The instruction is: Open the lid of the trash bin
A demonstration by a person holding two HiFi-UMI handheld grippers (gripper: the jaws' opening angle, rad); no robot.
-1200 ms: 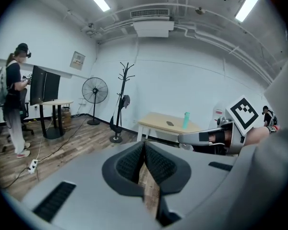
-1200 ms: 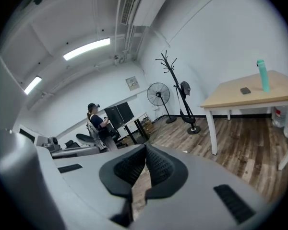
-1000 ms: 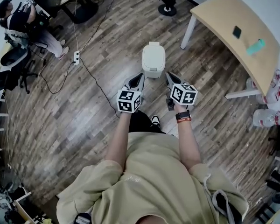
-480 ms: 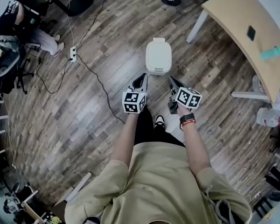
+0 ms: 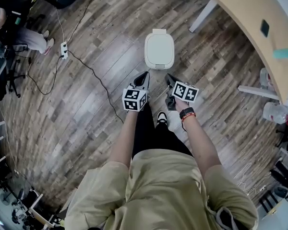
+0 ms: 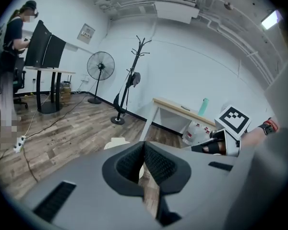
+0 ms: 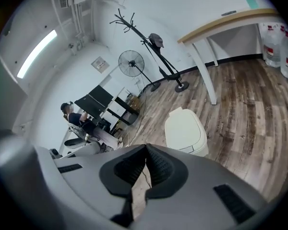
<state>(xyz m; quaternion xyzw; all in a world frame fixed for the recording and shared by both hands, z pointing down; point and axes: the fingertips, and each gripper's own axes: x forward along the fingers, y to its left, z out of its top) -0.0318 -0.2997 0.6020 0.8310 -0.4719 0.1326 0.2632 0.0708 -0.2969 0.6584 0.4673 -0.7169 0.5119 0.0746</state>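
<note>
A white trash bin (image 5: 159,51) stands on the wooden floor ahead of me, lid down. It also shows in the right gripper view as the bin (image 7: 186,131), and only a sliver of the bin (image 6: 116,143) peeks over the left gripper's body. My left gripper (image 5: 144,74) is held just short of the bin, to its lower left, jaws shut and empty. My right gripper (image 5: 169,77) hovers just below the bin's near edge, also shut with nothing between its fingers. Neither touches the bin.
A wooden-topped table (image 5: 259,37) stands to the right, with water jugs (image 5: 272,112) below it. A power strip and cable (image 5: 64,49) run across the floor at left. A seated person (image 5: 19,30) is far left. A fan (image 6: 100,67) and coat stand (image 6: 132,78) stand by the wall.
The view has shifted forward and the bin now lies closer to both grippers. Both grippers stay shut and side by side.
</note>
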